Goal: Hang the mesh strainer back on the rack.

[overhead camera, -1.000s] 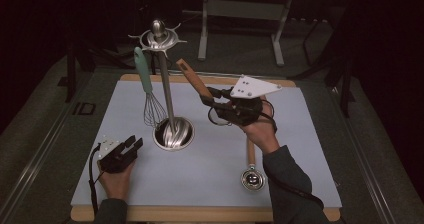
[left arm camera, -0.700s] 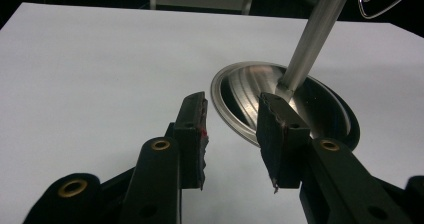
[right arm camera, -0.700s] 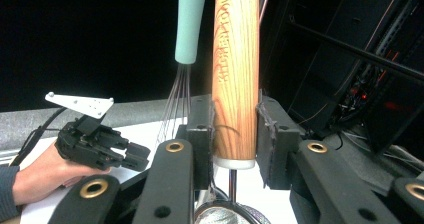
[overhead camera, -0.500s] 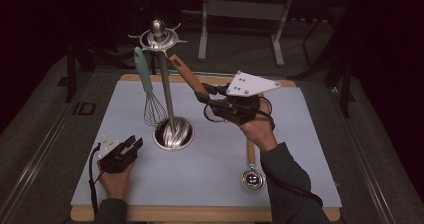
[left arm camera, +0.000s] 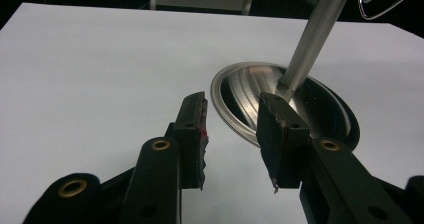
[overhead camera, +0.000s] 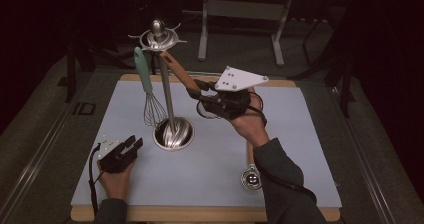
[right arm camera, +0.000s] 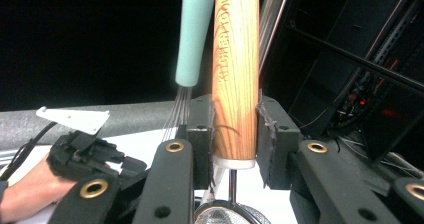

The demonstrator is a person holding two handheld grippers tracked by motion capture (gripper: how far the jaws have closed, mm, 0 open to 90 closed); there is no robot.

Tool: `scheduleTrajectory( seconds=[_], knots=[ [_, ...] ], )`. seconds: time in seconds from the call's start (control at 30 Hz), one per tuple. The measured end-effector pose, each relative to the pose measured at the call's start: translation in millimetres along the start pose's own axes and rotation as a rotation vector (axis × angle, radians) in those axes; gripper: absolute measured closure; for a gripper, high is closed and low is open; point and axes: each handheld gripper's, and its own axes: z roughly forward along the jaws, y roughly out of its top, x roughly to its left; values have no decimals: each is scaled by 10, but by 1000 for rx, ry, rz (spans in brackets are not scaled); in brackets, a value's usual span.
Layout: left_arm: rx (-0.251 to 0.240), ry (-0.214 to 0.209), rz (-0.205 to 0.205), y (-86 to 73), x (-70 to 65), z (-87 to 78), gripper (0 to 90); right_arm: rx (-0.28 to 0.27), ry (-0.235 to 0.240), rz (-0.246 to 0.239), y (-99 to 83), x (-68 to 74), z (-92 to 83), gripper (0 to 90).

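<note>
A steel utensil stand [overhead camera: 167,96] rises from its round base [overhead camera: 173,134] on the white mat. A teal-handled whisk [overhead camera: 145,79] hangs from its top ring [overhead camera: 158,36]. My right gripper [overhead camera: 202,91] is shut on a wooden-handled utensil [overhead camera: 179,74], held up in the air with the handle's tip by the top ring. In the right gripper view the pads clamp the wooden handle [right arm camera: 235,69] just above a mesh head [right arm camera: 225,216], with the teal handle [right arm camera: 194,34] beside it. My left gripper [overhead camera: 134,144] rests on the mat, open and empty [left arm camera: 232,134], pointing at the base [left arm camera: 240,91].
Another utensil with a round steel head [overhead camera: 250,176] lies on the mat near the front right, its handle partly under my right forearm. The mat [overhead camera: 300,134] covers a wooden table; dark floor and a metal frame [overhead camera: 240,9] lie beyond.
My right gripper has carried the wooden-handled utensil up and to the left, bringing the handle's tip close to the stand's top ring. The left gripper has stayed put.
</note>
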Motion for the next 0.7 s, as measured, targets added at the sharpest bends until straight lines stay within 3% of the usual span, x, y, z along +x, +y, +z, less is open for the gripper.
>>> scheduleTrajectory(
  seconds=[0.23,0.7],
  knots=[
    [-1,-1,0,0,0,0,648,17,-22,15,18,-36,147,709],
    [-3,0,-1,0,2,-2,648,83,-98,-30,22,26,348,711]
  ],
)
